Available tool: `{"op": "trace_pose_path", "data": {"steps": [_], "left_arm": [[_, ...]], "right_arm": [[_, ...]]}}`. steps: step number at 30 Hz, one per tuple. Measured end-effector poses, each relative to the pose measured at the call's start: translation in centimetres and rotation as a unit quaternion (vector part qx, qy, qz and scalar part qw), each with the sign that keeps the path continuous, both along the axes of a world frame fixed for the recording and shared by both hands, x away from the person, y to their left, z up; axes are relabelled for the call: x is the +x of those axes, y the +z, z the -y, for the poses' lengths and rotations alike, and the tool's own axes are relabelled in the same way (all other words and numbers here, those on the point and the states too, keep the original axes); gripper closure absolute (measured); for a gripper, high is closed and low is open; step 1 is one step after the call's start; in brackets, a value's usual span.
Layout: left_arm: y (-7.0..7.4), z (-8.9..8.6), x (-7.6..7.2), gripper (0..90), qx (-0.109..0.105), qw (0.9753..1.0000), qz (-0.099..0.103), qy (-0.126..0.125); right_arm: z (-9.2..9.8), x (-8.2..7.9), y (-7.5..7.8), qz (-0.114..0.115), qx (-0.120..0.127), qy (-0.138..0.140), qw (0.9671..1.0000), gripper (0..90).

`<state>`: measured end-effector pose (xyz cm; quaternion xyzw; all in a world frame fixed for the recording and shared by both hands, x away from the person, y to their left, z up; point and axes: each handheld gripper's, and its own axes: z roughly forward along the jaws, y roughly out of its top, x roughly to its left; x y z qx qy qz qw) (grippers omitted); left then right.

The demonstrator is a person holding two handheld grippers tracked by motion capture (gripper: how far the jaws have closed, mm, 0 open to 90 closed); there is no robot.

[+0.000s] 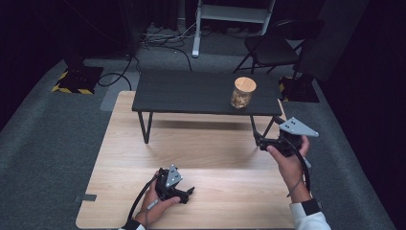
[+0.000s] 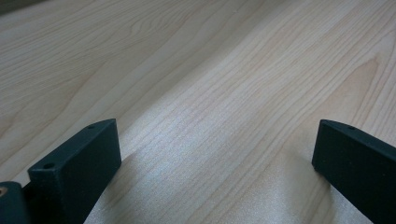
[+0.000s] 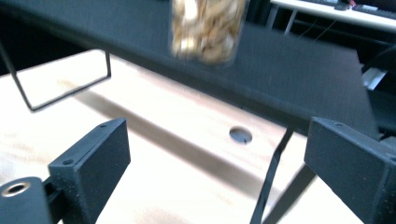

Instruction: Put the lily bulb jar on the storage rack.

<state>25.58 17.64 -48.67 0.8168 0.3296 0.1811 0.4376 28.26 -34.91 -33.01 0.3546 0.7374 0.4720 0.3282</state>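
1. So, early stage: my right gripper [image 1: 262, 142] hangs below the front edge of the dark matte raised shelf [image 1: 191, 93], jaws spread wide and empty, aimed up at the jar.
2. The clear glass jar with round cork lid [image 1: 243, 92] stands upright on that shelf's right part, untouched; pale nut-like pieces fill it.
3. My left gripper [image 1: 187, 194] rests low on the pale wood-grain tabletop [image 1: 206, 153], jaws wide, holding nothing.
4. Left, by my judgement: reach, grasp, lift.

No words, labels, brands or numbers can be read anywhere. Yellow-and-black hazard stripes [image 1: 72, 88] mark a floor base at ten o'clock.
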Motion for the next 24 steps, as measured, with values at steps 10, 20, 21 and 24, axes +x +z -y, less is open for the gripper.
{"op": "trace_pose_path", "data": {"steps": [10, 20, 21, 24], "left_arm": [[0.0, 0.0, 0.0, 1.2, 0.000, 1.0000, 0.000, 0.000], [0.0, 0.0, 0.0, 1.2, 0.000, 1.0000, 0.000, 0.000], [0.0, 0.0, 0.0, 1.2, 0.000, 1.0000, 0.000, 0.000], [0.0, 0.0, 0.0, 1.2, 0.000, 1.0000, 0.000, 0.000]], "right_arm": [[2.1, -2.8, -4.4, -0.019, 0.000, -0.011, 0.9998, 5.6], [2.6, -5.4, -9.4, -0.026, -0.032, -0.005, 0.9991, 5.5], [2.6, -5.5, -9.7, -0.030, -0.033, -0.006, 0.9990, 5.5], [2.6, -5.9, -10.6, -0.040, -0.031, -0.007, 0.9987, 5.4]]}}
